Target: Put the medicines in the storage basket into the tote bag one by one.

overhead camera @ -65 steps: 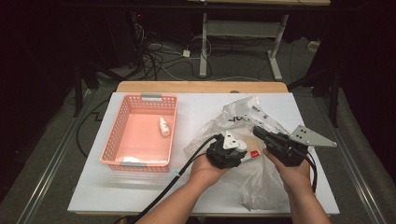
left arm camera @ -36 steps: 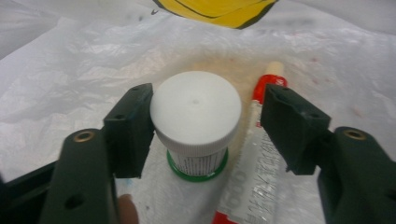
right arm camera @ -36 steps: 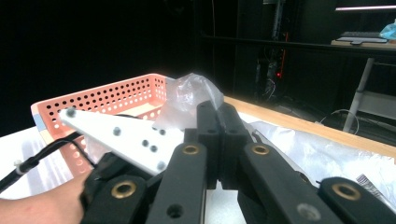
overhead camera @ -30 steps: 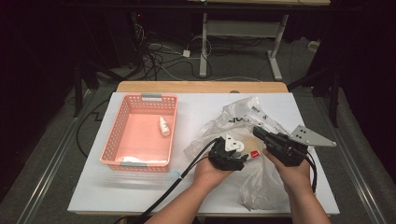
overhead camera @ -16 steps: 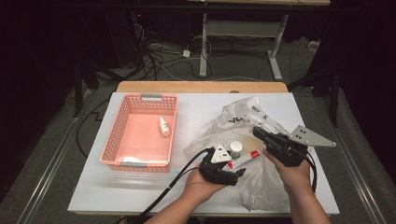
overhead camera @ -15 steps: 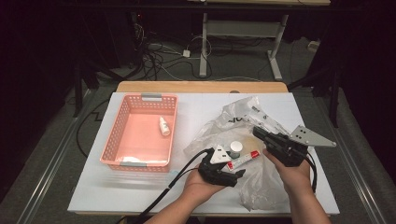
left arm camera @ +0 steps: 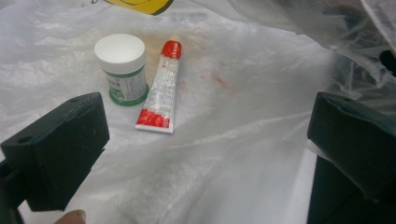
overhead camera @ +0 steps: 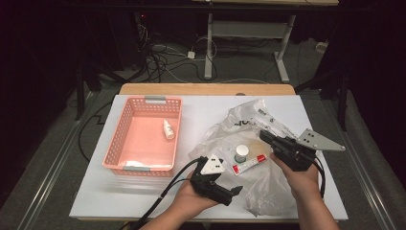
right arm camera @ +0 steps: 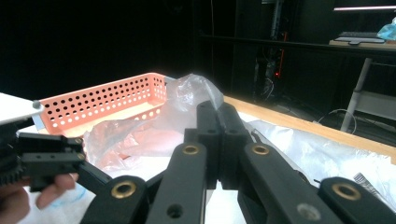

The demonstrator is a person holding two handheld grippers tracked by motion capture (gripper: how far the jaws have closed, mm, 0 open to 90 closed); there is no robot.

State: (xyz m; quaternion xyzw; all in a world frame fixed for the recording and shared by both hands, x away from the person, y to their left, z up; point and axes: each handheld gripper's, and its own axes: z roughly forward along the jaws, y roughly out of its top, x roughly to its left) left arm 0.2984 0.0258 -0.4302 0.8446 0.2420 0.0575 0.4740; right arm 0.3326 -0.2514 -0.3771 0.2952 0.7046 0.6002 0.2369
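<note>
A small white-capped jar with a green label (overhead camera: 241, 153) (left arm camera: 122, 67) stands on a clear plastic bag (overhead camera: 268, 191) (left arm camera: 224, 154). A red and white tube (overhead camera: 249, 164) (left arm camera: 161, 88) lies beside it. My left gripper (overhead camera: 234, 193) (left arm camera: 205, 140) hovers near the table's front edge, a short way back from both. Its jaws have just been opening and stand open with nothing between them. My right gripper (overhead camera: 265, 135) (right arm camera: 217, 109) is at the bag's right side, its jaws shut on a raised fold of the bag (right arm camera: 196, 88).
A pink perforated basket (overhead camera: 115, 143) (right arm camera: 93, 100) stands at the left of the white table (overhead camera: 95, 196), holding a small white bottle (overhead camera: 167, 129) and something white at its near end. Cables and table legs lie on the dark floor beyond the far edge.
The left gripper has drawn back from the jar and tube toward the near edge, and its jaws have opened wider. Jar and tube now lie uncovered. The right gripper has not moved.
</note>
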